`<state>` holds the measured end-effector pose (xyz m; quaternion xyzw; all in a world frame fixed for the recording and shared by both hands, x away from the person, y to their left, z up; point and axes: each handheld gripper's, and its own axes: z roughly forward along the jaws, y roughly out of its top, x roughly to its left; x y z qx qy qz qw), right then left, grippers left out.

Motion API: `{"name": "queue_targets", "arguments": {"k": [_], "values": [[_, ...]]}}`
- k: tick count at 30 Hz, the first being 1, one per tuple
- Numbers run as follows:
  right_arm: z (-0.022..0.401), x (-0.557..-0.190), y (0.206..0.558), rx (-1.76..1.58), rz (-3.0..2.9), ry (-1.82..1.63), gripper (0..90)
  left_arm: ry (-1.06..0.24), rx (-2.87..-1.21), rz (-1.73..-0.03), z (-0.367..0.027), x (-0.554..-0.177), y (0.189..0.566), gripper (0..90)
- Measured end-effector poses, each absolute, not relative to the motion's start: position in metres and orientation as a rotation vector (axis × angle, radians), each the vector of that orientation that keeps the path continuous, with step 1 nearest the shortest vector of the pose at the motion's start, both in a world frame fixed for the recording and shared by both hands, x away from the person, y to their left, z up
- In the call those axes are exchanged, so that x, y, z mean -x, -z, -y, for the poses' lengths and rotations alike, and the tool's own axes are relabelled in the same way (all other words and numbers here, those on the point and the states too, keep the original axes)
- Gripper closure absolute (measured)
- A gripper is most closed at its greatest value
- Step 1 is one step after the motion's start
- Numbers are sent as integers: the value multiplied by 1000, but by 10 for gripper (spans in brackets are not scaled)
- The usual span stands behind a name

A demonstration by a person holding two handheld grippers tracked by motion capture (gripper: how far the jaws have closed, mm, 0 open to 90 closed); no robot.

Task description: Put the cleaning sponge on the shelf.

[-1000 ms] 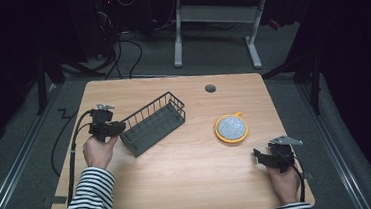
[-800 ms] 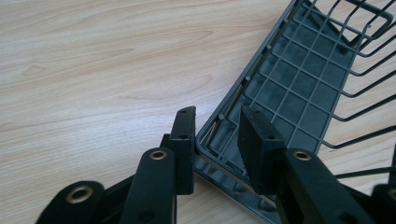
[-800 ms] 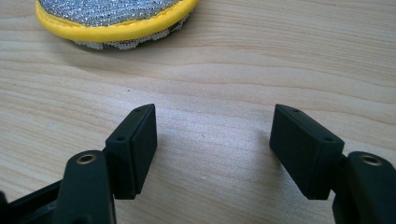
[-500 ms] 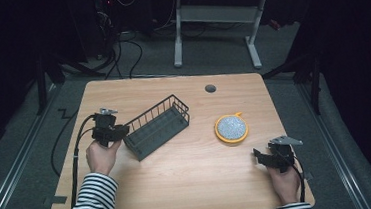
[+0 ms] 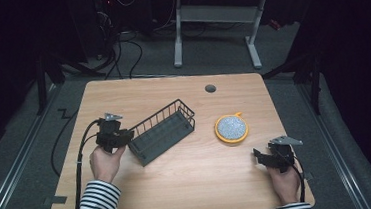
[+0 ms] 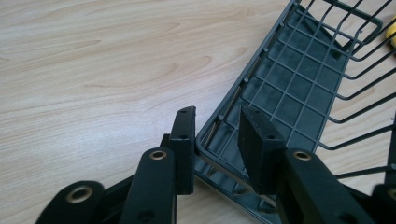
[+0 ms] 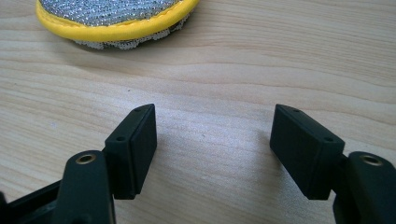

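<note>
A dark wire basket [image 5: 161, 131] lies slantwise on the wooden table [image 5: 195, 184], left of centre. My left gripper [image 5: 126, 136] is shut on the basket's near-left corner. In the left gripper view the rim of the basket [image 6: 299, 88] runs between the two jaws, one outside the wall and one inside, and the left gripper [image 6: 217, 126] holds it there. A round silver scrubbing pad with a yellow edge [image 5: 231, 128] lies right of the basket. My right gripper [image 5: 257, 155] stands open near the table's front right. Seen from the right gripper [image 7: 215, 126], the pad [image 7: 112, 18] lies just ahead, apart from the jaws.
A round cable hole [image 5: 210, 88] sits at the table's far edge. The left gripper's black cable [image 5: 79, 148] trails off the table's left side. Another desk's white legs [image 5: 212, 27] stand on the floor beyond the table.
My left gripper has pulled the basket's left end toward the near edge and slightly right, and the basket has turned with it. The right gripper and the pad have stayed put.
</note>
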<state>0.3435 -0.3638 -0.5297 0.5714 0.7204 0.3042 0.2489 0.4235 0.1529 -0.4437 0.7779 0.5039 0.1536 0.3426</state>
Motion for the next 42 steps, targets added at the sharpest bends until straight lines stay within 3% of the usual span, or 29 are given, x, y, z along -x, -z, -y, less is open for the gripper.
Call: {"name": "queue_targets", "arguments": {"k": [30, 37, 42], "values": [[364, -344, 530, -1553, -1965, -829, 320, -360, -1981, -1263, -136, -386, 448, 663], [364, -344, 530, -1552, -1966, -828, 320, -365, -1942, -1272, -142, -386, 446, 406], [364, -344, 530, -1552, -1966, -828, 320, -358, -1867, -1267, -156, -380, 439, 352]]}}
